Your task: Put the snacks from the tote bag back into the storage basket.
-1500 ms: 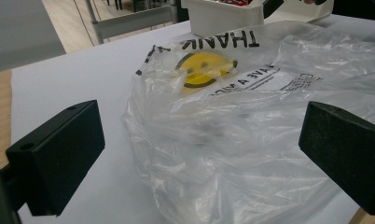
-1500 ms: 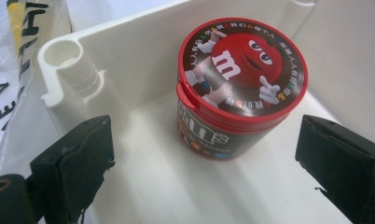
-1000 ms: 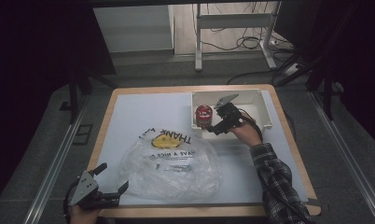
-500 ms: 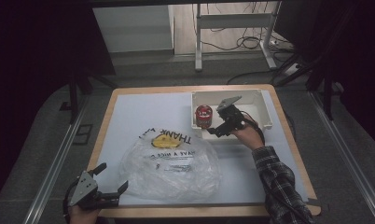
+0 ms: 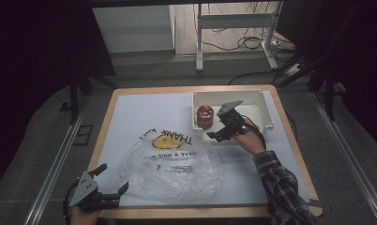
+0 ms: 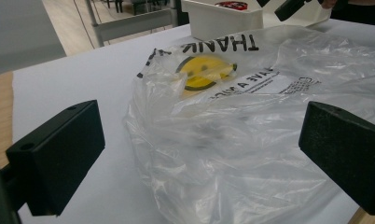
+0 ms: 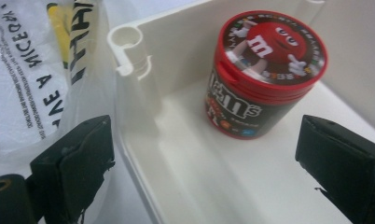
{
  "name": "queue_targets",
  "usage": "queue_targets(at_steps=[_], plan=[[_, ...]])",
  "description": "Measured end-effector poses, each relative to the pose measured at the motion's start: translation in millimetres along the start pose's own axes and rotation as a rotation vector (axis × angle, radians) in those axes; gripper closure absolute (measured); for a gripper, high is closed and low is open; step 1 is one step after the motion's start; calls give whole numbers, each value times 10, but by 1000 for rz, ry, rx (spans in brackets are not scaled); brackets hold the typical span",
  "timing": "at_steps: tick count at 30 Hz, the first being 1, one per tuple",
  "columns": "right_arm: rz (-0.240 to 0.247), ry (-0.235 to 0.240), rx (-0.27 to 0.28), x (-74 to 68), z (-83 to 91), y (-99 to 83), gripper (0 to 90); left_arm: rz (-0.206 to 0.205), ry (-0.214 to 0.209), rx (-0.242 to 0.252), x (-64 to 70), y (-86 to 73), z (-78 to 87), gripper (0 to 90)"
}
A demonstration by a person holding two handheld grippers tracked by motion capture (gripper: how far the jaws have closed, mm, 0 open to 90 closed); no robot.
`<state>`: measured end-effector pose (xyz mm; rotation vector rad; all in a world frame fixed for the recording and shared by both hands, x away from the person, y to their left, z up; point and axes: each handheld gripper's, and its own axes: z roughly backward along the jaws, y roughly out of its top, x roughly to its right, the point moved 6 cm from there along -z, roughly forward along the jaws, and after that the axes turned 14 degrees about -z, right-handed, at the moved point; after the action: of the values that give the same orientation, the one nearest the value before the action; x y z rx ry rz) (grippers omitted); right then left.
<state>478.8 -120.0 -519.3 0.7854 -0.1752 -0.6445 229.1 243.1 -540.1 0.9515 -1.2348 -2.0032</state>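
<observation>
Candy tub: a round red-lidded M&M's tub is standing upright inside the white bin, tucked into the bin's left near corner in the high view, close to the walls there; nothing is gripping it.
White bin: the open plastic bin is sitting at the far right corner of the table, its right wall running along the table's right edge.
Right gripper: the right gripper is hanging over the bin's near wall, just beside the tub; in the right gripper view its jaws are standing wide apart and pinching nothing, one outside the bin wall, the other over the bin floor, with the tub beyond them.
Right hand: a hand in a plaid sleeve is reaching in from the near right corner.
Plastic bag: a clear bag printed with a yellow smiley and "THANK" is lying crumpled in the near middle of the table, its far right edge nearly reaching the bin.
Left gripper: the left gripper is resting at the near left corner, pointing at the bag; in the left gripper view its jaws are spread wide, holding nothing, with the bag lying between and beyond them.
Table: a pale blue mat is covering the wood-edged top.
</observation>
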Motion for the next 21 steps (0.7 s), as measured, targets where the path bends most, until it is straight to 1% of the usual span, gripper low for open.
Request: queue_targets(at_steps=[3, 8, 16, 21], plan=[[6, 2, 0, -28, -1, -13, 47, 0, 0, 0, -1, -1, 1, 0], [0, 16, 15, -78, 26, -17, 47, 0, 1, 2, -2, 1, 3, 0], [-37, 36, 54, -125, 104, -39, 40, 0, 0, 2, -1, 1, 4, 0], [-48, 41, 79, -150, 152, -58, 38, 0, 0, 3, -1, 1, 5, 0]])
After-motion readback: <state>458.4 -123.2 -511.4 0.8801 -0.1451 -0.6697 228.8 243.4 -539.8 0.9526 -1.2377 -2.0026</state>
